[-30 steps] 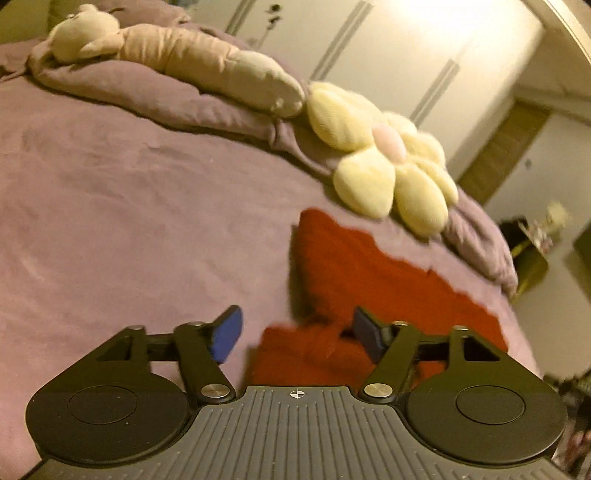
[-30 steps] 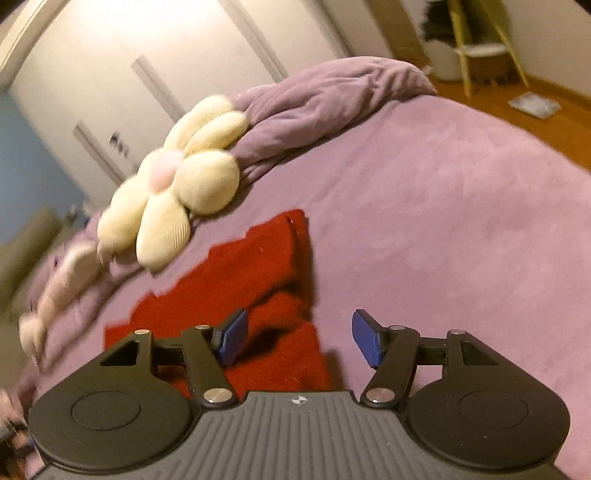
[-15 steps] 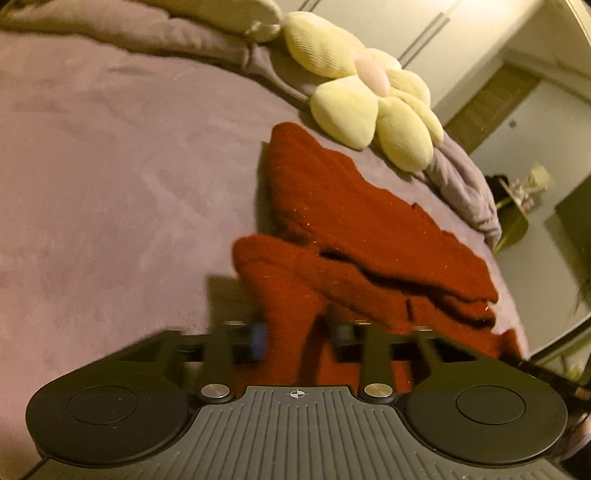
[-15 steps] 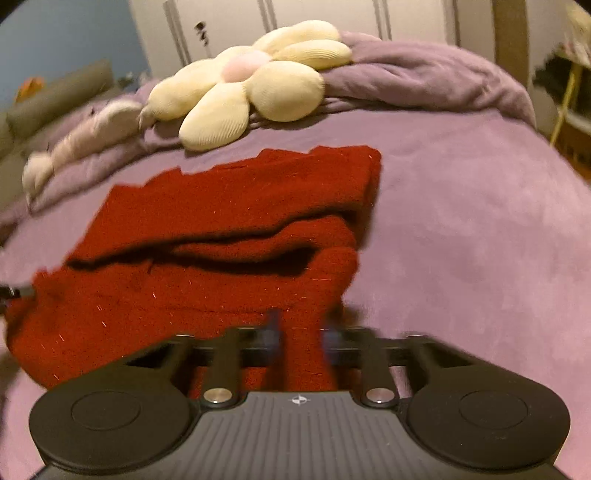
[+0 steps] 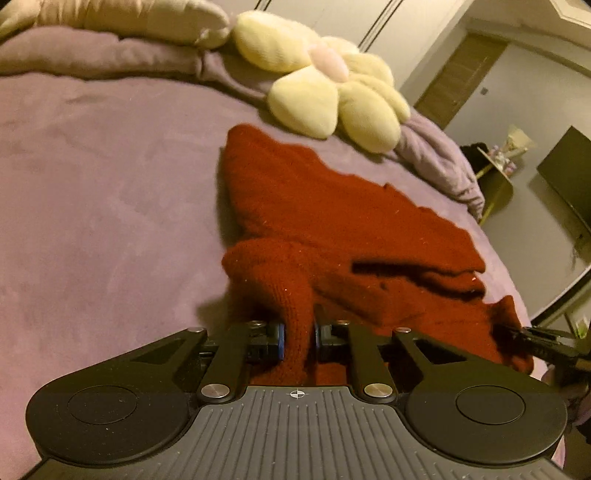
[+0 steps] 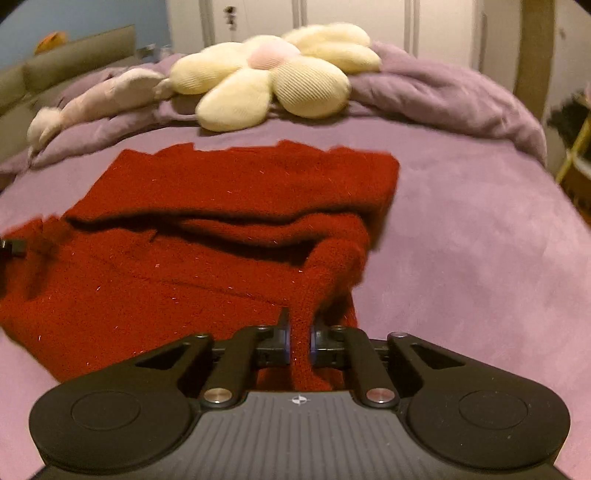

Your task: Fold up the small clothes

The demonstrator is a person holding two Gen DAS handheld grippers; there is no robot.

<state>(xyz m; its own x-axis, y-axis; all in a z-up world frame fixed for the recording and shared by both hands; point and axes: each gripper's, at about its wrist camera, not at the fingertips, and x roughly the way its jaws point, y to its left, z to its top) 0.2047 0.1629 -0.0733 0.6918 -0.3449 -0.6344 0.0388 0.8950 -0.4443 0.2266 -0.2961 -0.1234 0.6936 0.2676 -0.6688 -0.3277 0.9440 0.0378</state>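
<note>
A wide bed covered in a mauve blanket (image 5: 92, 192) fills the room's near side. Along its far edge lies a long beige plush toy (image 5: 122, 14), and beside it a cream flower-shaped cushion (image 5: 325, 96) with a pink centre.

Below the cushion, near the middle of the bed, a small red knitted garment (image 5: 332, 218) is spread out, part folded, its upper layer lying flat and its near edge bunched.

At the garment's left near corner, the left gripper (image 5: 298, 341) is now clamped on a pinch of red knit that rises between its blue pads. A second ago its jaws stood wide apart above the blanket, just short of the cloth; they have since come down and closed on the corner.

At the right near corner, the right gripper (image 6: 300, 341) likewise grips a ridge of the same knit, pulled up into a narrow peak between its pads (image 6: 284, 341). It too was wide a second ago, hovering over the garment's edge, and has swung round to face the cushion squarely.

In the left wrist view, the tip of the other tool shows dark at the garment's right end.

With both near corners caught, the grasping step looks done. The likely next move is lifting the near edge and carrying it toward the far edge to make a fold.
</note>
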